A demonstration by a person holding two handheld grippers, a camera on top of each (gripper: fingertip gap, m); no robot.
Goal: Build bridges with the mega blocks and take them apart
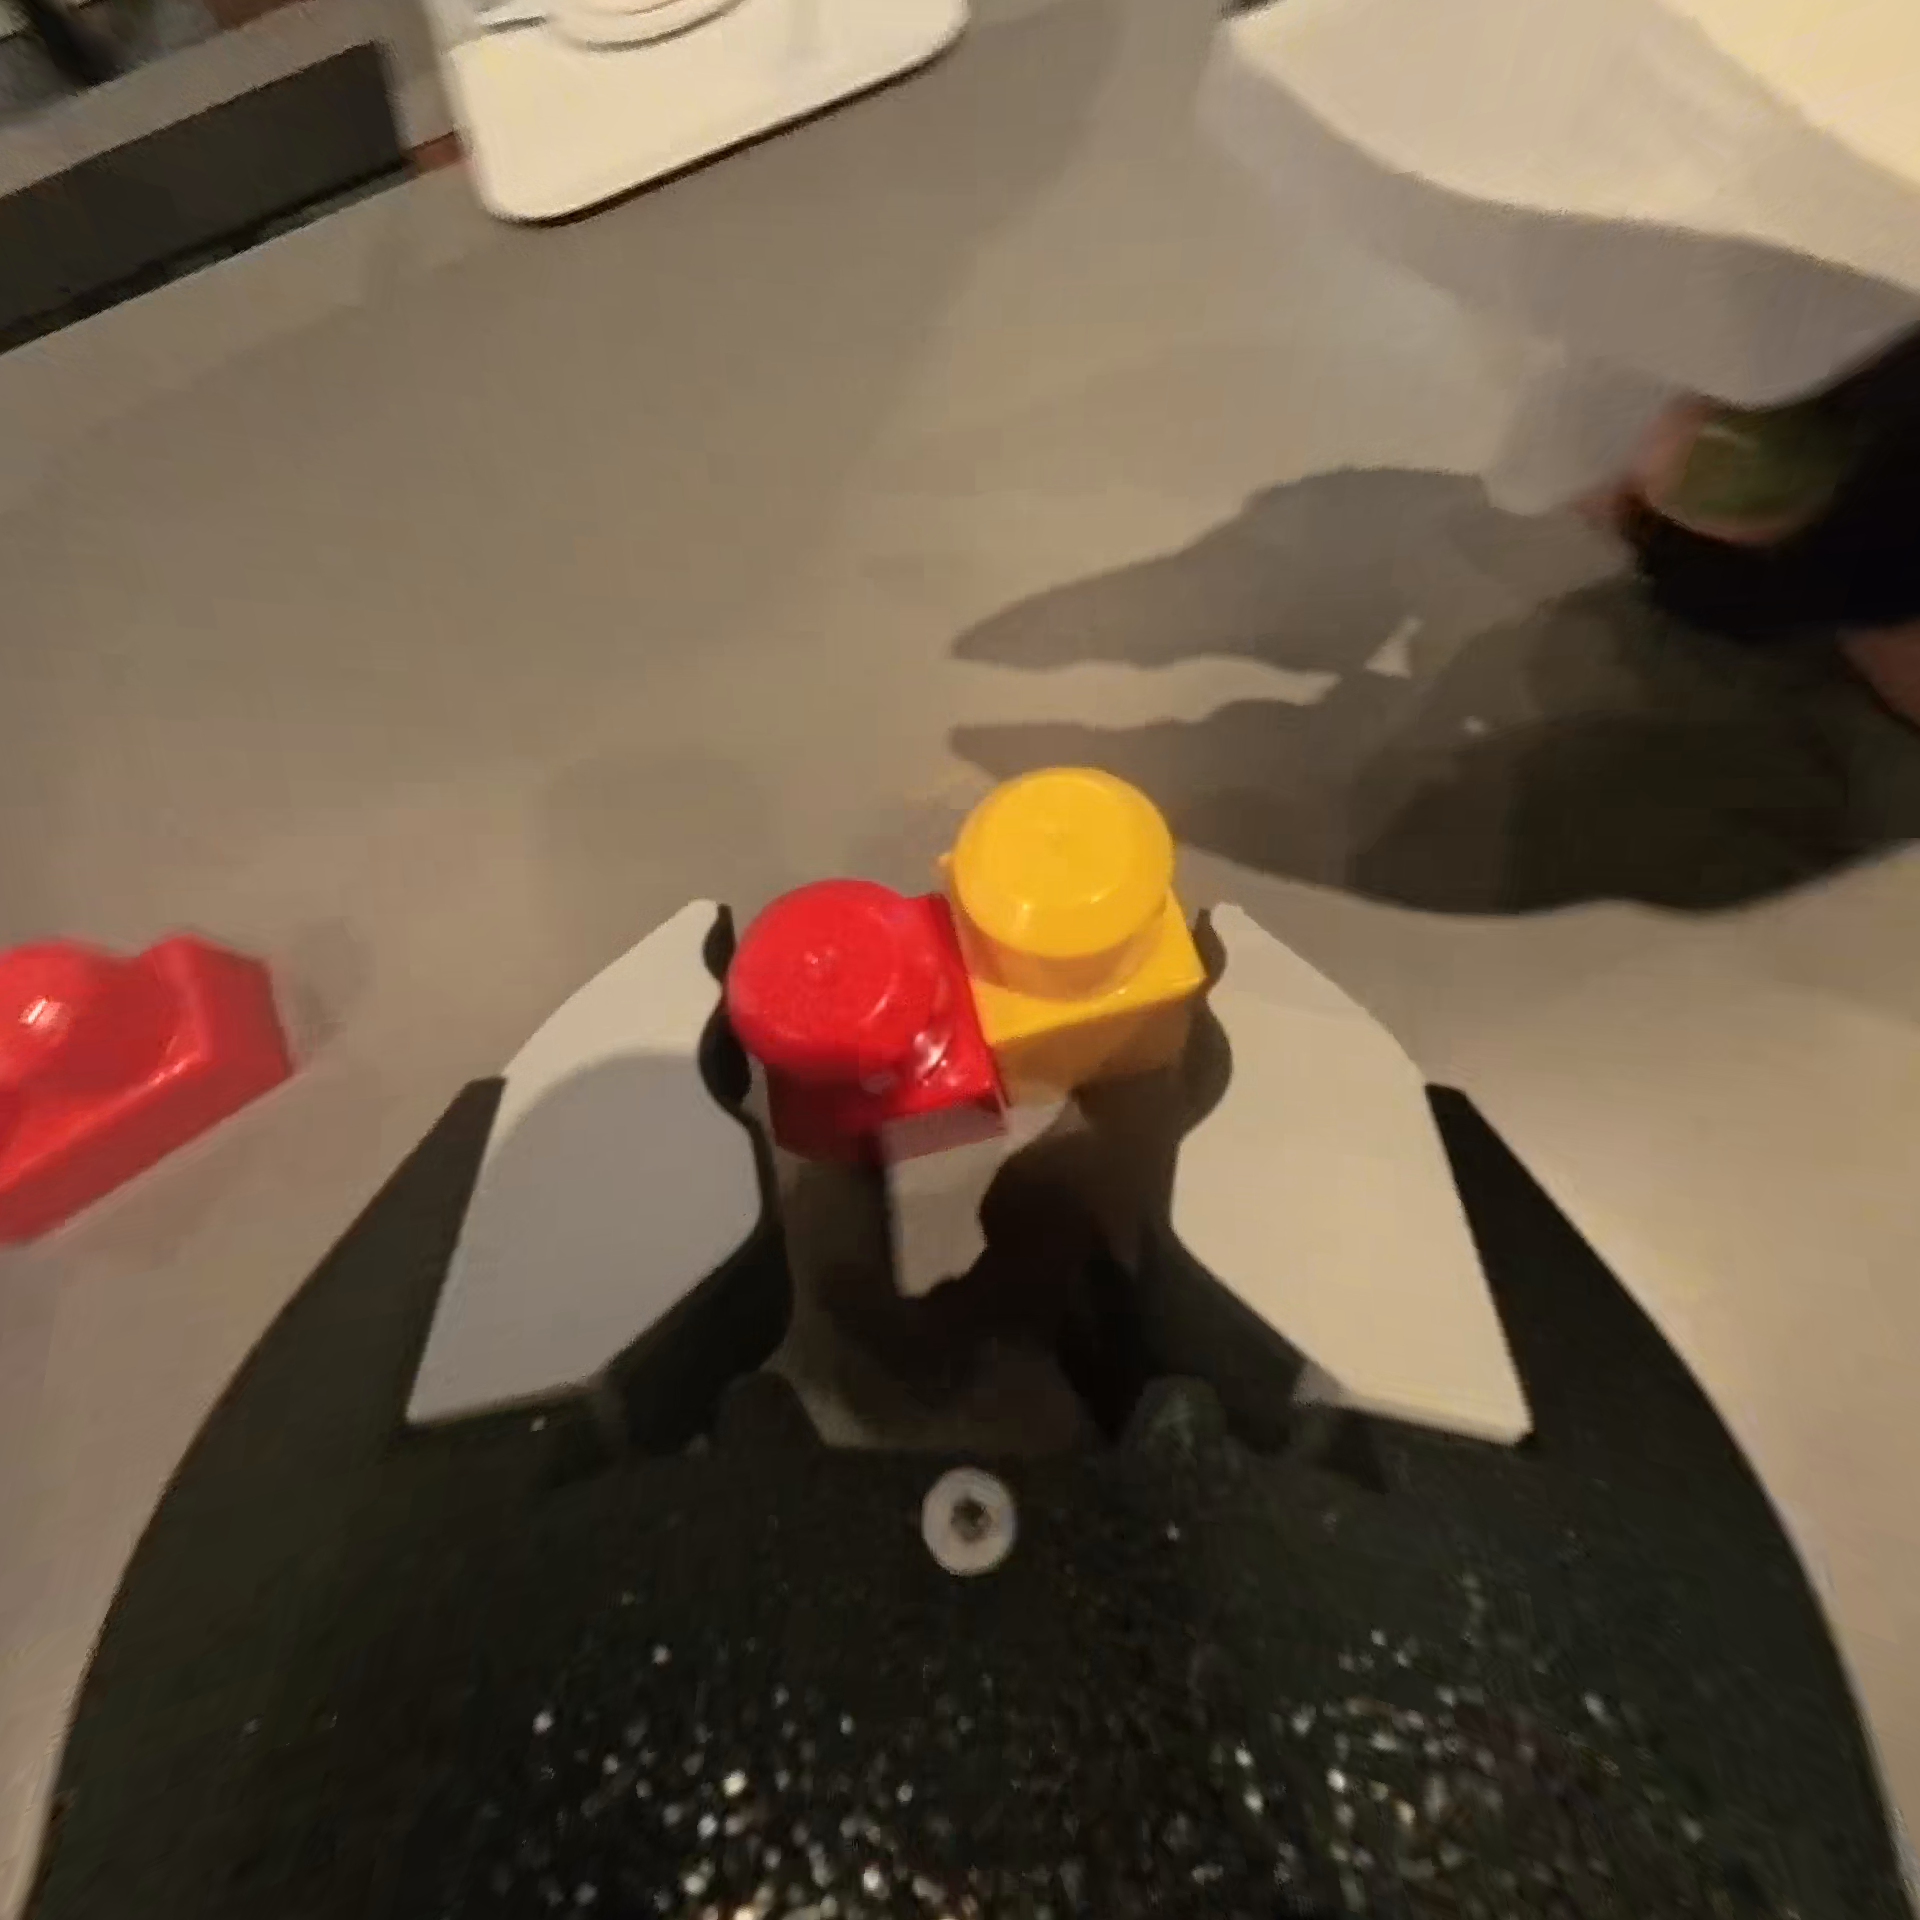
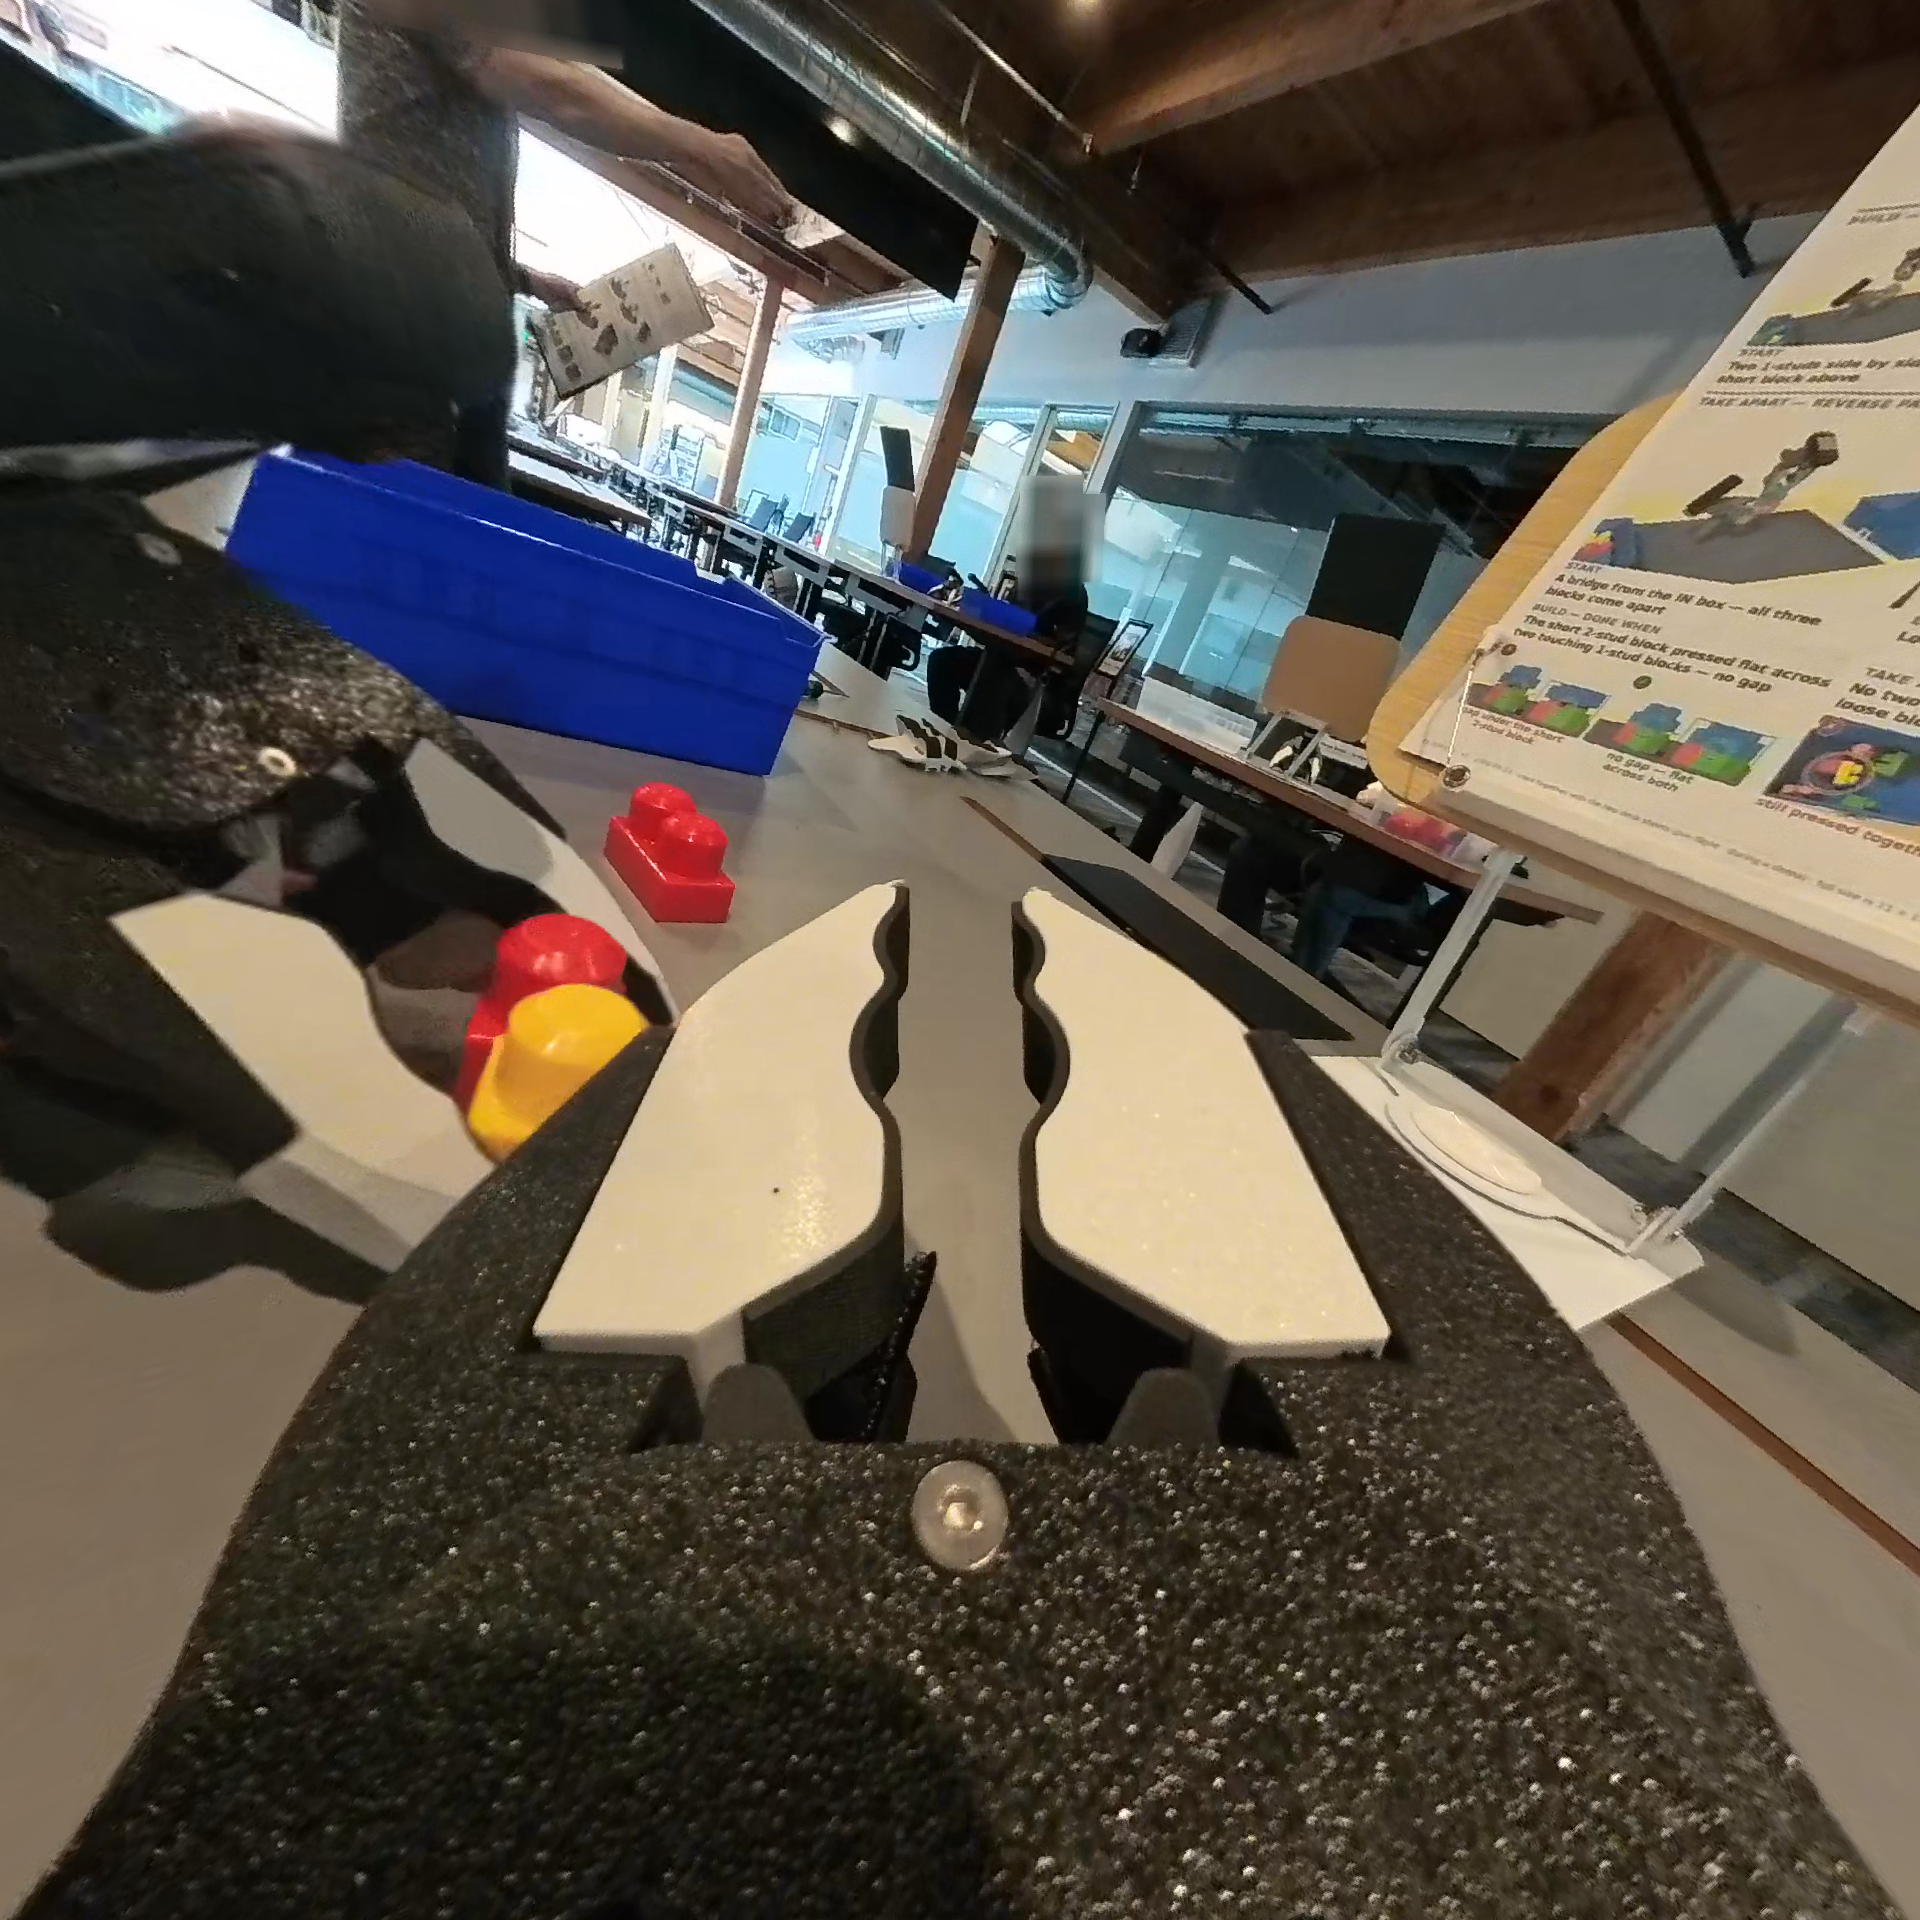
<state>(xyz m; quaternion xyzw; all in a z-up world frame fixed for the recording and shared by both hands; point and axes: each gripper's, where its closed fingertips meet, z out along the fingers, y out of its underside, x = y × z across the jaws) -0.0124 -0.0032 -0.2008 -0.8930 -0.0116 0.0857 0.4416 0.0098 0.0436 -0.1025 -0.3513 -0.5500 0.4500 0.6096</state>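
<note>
A red one-stud block and a yellow one-stud block stand side by side, touching, on the grey table. My left gripper is closed around the pair, one finger on the red side and one on the yellow side. Both blocks also show in the right wrist view, red behind yellow. A red two-stud block lies apart to the left, and also shows in the right wrist view. My right gripper is slightly open and empty, just right of the pair.
A blue bin stands at the far side of the table. An instruction board on a clear stand rises at the right, its white base on the table. The right gripper shows blurred at the right edge. Left tips to right tips: about 11 centimeters.
</note>
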